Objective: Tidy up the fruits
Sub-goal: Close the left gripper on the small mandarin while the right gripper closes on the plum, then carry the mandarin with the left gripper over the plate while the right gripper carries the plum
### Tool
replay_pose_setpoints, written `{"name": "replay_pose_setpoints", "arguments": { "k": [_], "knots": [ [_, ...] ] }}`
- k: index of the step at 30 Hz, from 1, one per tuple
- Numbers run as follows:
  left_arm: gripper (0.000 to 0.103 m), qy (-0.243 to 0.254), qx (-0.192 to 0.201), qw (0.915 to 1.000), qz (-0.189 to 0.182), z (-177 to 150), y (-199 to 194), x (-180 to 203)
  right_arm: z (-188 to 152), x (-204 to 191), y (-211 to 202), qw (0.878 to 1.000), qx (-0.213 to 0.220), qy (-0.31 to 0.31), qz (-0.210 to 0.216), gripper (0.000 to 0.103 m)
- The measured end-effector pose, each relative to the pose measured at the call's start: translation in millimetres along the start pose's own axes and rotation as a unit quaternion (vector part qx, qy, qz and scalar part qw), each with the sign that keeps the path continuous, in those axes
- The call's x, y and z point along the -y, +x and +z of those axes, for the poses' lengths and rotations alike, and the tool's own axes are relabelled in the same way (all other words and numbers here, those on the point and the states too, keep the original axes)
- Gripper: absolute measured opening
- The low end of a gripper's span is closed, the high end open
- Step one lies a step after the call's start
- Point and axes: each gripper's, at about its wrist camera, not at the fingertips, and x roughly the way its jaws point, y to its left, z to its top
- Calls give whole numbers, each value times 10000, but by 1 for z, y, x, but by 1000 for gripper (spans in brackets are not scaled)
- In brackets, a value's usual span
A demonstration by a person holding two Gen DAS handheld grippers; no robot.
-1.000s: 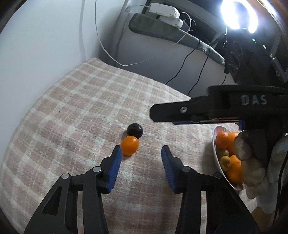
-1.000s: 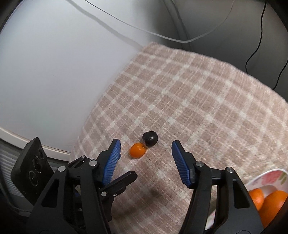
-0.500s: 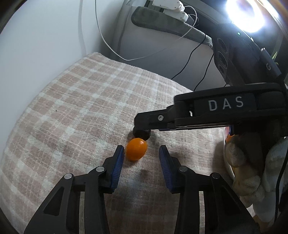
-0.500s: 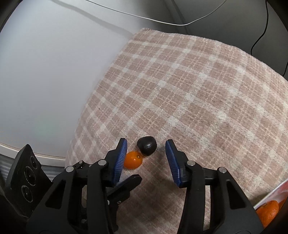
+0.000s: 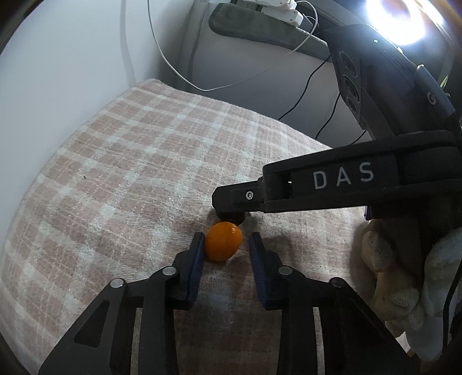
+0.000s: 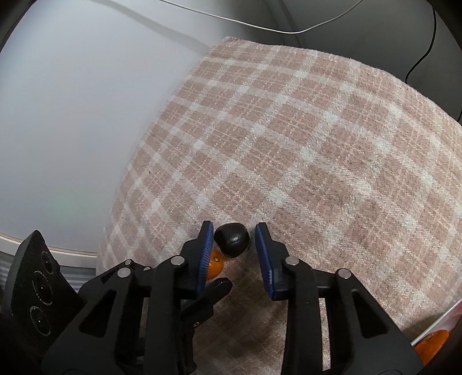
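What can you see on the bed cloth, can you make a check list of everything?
Surface: checked pink cloth.
Job's things: orange fruit and dark fruit side by side; bowl with oranges at the edge.
Clutter: nothing seen.
Grippers: left hand-held gripper open around the orange fruit, one pad touching; right hand-held gripper open around the dark fruit.
Cables: white cable, black cables behind.
Surroundings: white wall, bright lamp.

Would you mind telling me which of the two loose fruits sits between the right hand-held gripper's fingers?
The black fruit; the orange fruit sits between the left hand-held gripper instead.
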Motion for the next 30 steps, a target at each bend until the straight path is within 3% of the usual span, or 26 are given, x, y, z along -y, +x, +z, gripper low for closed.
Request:
{"name": "replay_pose_setpoints", "arguments": {
  "k": [13, 30],
  "knots": [
    [23, 31, 104, 9999, 30, 0, -11, 4, -7, 0, -14, 9999, 149, -8, 34, 26],
    [23, 198, 482, 9986, -119, -5, -54, 33, -39, -1, -81, 9970, 750, -22, 173, 26]
  ]
}}
